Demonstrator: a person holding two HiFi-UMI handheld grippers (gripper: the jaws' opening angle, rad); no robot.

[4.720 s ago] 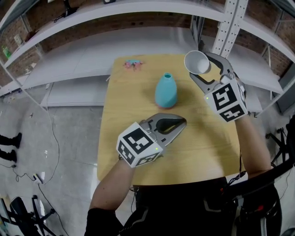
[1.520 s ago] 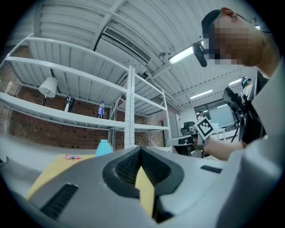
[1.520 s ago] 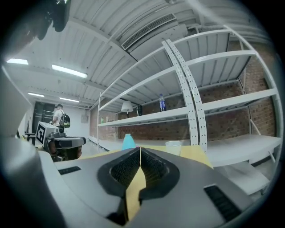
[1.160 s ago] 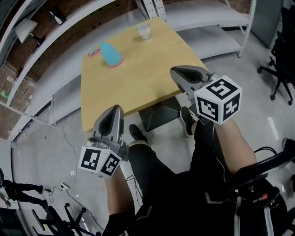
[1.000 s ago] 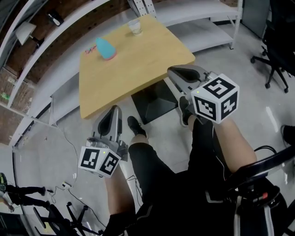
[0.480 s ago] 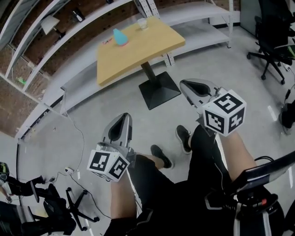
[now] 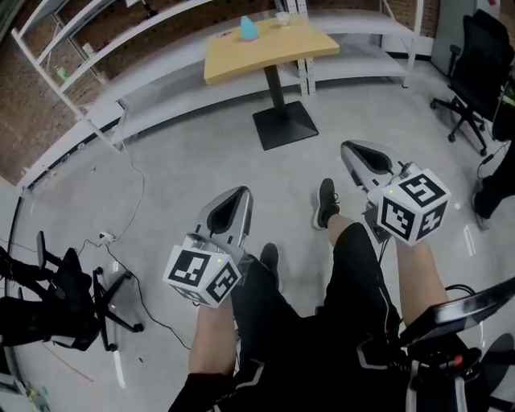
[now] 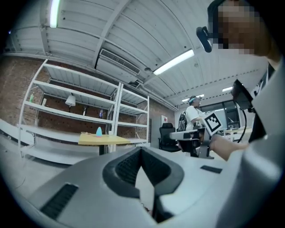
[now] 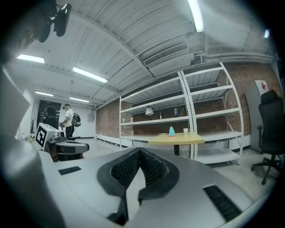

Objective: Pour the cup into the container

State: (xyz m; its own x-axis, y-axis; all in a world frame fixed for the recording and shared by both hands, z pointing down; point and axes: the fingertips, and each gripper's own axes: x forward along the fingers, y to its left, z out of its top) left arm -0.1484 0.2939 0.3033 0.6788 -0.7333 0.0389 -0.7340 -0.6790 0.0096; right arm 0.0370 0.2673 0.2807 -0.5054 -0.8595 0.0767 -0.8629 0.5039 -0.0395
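Bright, even light from ceiling tubes [image 9: 196,15]; strong fisheye bending; dark vignetted corners.

The table top [image 7: 265,52] looks like smooth light wood. The floor [image 7: 177,161] is grey and a bit shiny. The left gripper [image 7: 240,195] and right gripper [image 7: 352,148] look like matt grey plastic.

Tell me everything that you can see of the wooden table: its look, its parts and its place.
The table has a flat, light wood-coloured top, roughly square, on one dark central column that ends in a flat black square base on the grey floor. It stands upright before white shelving, far from the person. Near its far edge stand a blue container and a small pale cup, apart from each other. Nothing else touches it.
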